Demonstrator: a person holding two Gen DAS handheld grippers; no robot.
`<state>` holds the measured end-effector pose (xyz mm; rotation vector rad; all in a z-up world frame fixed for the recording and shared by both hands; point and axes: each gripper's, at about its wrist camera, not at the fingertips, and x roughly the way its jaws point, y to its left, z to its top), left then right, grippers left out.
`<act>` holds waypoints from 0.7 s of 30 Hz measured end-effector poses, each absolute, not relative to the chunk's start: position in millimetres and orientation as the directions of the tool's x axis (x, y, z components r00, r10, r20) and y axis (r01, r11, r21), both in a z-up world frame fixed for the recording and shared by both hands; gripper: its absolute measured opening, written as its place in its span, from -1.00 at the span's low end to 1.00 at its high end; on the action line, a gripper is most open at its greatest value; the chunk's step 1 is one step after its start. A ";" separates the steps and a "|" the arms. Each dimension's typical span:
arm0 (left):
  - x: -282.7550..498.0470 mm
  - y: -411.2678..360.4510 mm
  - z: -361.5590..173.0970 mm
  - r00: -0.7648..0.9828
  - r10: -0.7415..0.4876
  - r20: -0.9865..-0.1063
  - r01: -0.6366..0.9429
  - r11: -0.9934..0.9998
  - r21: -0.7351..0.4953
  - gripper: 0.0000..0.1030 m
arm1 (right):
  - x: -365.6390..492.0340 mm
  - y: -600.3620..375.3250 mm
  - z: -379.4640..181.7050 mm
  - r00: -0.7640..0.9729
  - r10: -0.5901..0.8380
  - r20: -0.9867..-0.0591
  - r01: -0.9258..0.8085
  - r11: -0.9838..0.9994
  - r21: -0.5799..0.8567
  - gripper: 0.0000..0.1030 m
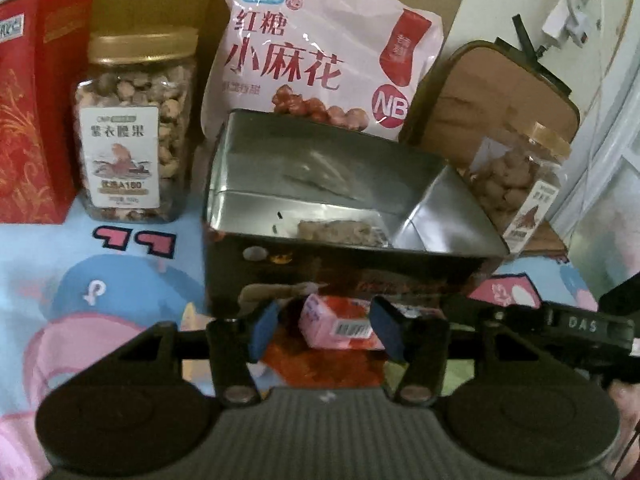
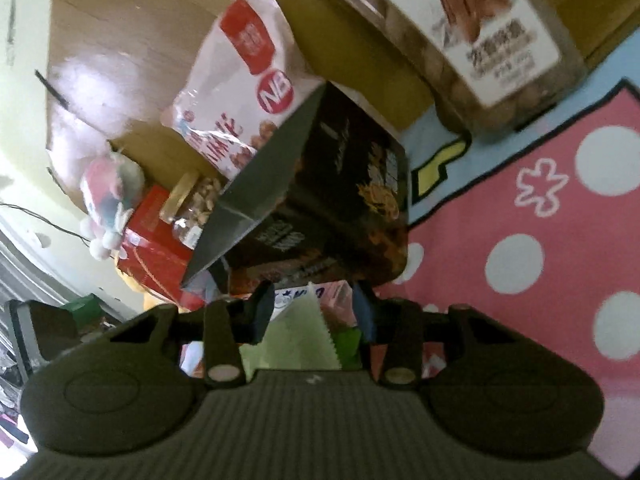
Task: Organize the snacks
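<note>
A black snack carton [image 1: 348, 276] stands open on the cartoon mat, showing its silver lining and a wrapped bar [image 1: 340, 232] inside. In front of it a small pink box [image 1: 340, 324] with a barcode lies on a red-orange pack [image 1: 320, 364]. My left gripper [image 1: 326, 330] straddles the pink box, jaws apart, with a gap at the left pad. My right gripper [image 2: 314, 312] comes in from the right, rolled sideways, jaws apart over a pale green sachet [image 2: 296, 340]. The pink box [image 2: 336, 300] and black carton [image 2: 340, 184] lie just beyond it.
Behind the carton stand a nut jar [image 1: 136, 128], a large pink snack bag [image 1: 320, 52], a red box [image 1: 32, 112] and a second jar [image 1: 516, 184] before a brown board [image 1: 488, 96]. Cardboard walls close the back. A plush toy [image 2: 112, 192] sits far left.
</note>
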<state>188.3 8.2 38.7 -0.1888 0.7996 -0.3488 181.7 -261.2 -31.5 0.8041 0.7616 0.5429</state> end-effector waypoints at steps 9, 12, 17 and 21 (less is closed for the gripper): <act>148.8 3.5 46.8 0.669 -0.376 -0.641 0.275 0.926 -0.257 -0.11 | 164.7 -250.0 -24.7 0.540 0.749 -0.384 -0.196 0.556 0.808 -0.11; 112.2 5.2 50.0 0.688 -0.375 -0.621 0.298 0.926 -0.230 -0.11 | 139.1 -245.6 -15.6 0.525 0.755 -0.393 -0.231 0.571 0.788 -0.11; 55.0 10.2 49.7 0.707 -0.397 -0.585 0.322 0.918 -0.233 -0.11 | 78.1 -235.9 1.3 0.552 0.730 -0.403 -0.334 0.636 0.696 -0.10; 31.1 14.7 46.0 0.694 -0.413 -0.589 0.328 0.910 -0.252 -0.10 | 38.9 -230.5 9.7 0.588 0.711 -0.385 -0.408 0.672 0.618 0.01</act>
